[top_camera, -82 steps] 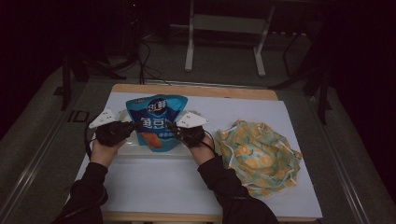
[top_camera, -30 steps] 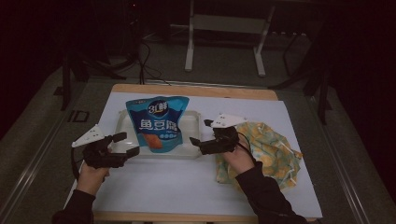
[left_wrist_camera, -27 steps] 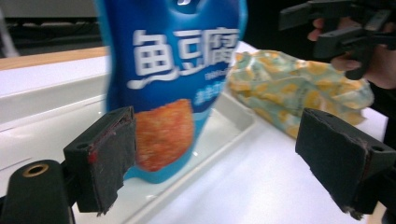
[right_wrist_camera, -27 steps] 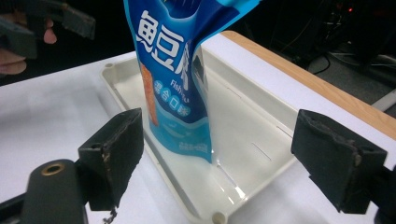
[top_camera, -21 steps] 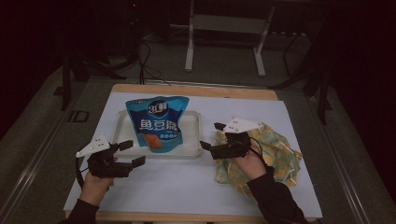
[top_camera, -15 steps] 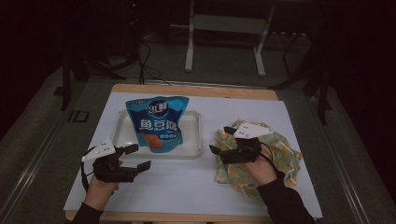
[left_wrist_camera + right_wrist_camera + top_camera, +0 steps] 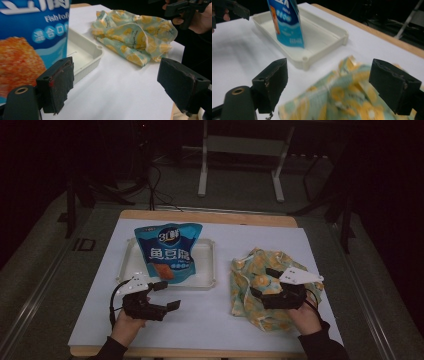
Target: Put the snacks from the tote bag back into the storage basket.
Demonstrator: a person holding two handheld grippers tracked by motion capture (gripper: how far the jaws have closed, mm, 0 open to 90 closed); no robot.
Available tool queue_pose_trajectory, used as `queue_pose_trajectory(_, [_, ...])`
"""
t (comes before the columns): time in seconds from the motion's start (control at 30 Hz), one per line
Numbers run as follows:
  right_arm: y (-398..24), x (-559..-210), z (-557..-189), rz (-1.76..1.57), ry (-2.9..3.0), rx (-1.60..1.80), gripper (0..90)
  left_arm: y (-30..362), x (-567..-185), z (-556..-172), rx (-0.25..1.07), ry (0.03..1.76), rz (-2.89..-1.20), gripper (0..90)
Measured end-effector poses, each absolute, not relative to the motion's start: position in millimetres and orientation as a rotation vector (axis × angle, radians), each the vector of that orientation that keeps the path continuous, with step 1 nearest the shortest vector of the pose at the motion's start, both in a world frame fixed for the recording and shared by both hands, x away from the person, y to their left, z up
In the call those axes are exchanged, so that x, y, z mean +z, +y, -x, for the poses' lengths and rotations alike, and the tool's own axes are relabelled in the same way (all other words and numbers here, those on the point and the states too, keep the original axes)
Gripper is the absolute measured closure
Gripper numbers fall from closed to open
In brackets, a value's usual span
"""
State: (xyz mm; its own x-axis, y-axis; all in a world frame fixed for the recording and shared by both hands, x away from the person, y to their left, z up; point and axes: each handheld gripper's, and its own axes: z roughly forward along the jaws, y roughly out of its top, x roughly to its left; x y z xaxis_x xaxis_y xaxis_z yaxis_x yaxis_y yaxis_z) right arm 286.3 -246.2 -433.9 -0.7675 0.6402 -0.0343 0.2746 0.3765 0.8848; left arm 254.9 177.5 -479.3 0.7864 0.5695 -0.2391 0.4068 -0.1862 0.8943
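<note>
With both tongs released and empty, the right tongs (image 7: 257, 282) should probably pinch the patterned cloth bag (image 7: 260, 270) by one edge beside the tray (image 7: 207, 282), while the left tongs (image 7: 167, 295) wait.

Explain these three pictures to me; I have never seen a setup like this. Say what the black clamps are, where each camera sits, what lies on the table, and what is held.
A person sits at a table and holds a hand tool with two black jaws in each hand: the left gripper and the right gripper. The high view looks down from above the person. The other two pictures come from small cameras riding on each gripper, looking along its jaws. On the white sheet stands a blue snack bag in a shallow white tray; beside it lies a crumpled yellow-patterned bag. Both grippers stand open and hold nothing; the right one hovers over the patterned bag.
</note>
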Motion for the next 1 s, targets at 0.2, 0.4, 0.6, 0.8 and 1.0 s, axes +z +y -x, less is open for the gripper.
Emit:
queue_pose_trajectory(0.2, [-268,-445,-275,-0.843,2.264,1.327,15.5,167,-486,-257,0.173,0.734,-1.822,12.3])
queue_pose_trajectory(0.4, [-286,-457,-265,-0.888,2.245,1.296,15.4,160,-496,-255,0.192,0.74,-1.848,5.5])
queue_pose_trajectory(0.6, [-304,-457,-255,-0.924,2.193,1.319,15.3,152,-503,-253,0.165,0.733,-1.885,2.6])
queue_pose_trajectory(0.8, [-321,-460,-245,-0.945,2.135,1.385,14.6,150,-506,-250,0.179,0.719,-1.892,2.6])
queue_pose_trajectory(1.0, [-331,-461,-239,-0.92,2.054,1.448,14.6,153,-508,-247,0.204,0.712,-1.902,2.7])
